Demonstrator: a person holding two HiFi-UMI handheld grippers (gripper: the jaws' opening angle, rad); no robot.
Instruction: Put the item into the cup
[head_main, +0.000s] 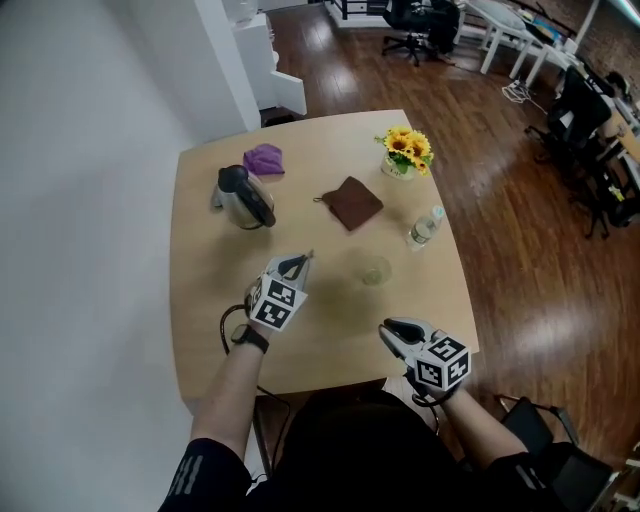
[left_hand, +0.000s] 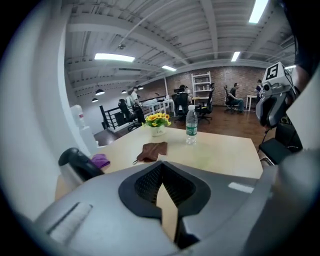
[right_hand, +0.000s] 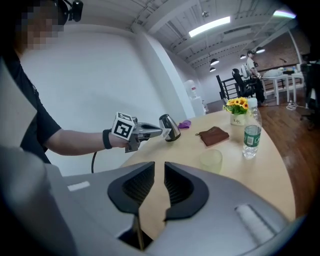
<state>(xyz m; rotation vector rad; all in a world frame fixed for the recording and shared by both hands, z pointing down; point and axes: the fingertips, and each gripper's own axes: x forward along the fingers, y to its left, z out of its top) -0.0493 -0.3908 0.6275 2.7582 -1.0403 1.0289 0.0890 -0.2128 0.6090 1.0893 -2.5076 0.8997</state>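
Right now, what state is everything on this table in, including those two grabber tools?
Left gripper: shut, nothing in it.
Right gripper: jaws slightly apart, nothing in it.
Cup: upright, looks empty.
Water bottle: upright, cap on.
Kettle: upright.
Brown cloth: folded, lying flat.
Purple cloth: crumpled.
Flowers: standing upright.

The left gripper (head_main: 303, 260) is being held out ahead, tilted downward, with its jaws being pressed together on nothing. The right gripper (head_main: 387, 331) is being held nearer the body, with its jaws being held narrowly apart and empty.
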